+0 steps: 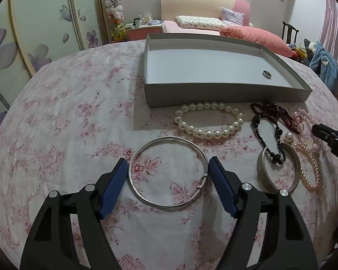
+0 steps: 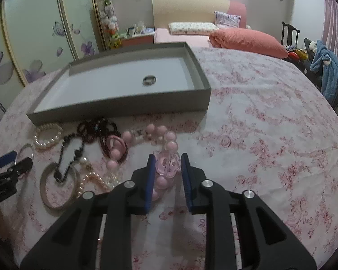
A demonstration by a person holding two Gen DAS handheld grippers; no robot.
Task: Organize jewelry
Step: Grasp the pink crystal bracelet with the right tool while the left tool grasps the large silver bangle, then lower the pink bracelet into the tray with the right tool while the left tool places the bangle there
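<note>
The gray tray [image 1: 225, 94], upper centre, holds one ring [image 1: 267, 74]. The left gripper [image 1: 167, 168] is spread wide around the silver bangle [image 1: 169, 171], lower centre. The right gripper [image 2: 166, 168] straddles the pink bead bracelet [image 2: 166, 157], contact unclear. Next: close, lift, transfer to tray.

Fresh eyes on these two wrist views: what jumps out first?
The grey tray on the floral cloth, holding just one ring. The open left gripper straddles a thin silver bangle. The right gripper brackets a clear pink bead of a pink bracelet; contact unclear.
</note>
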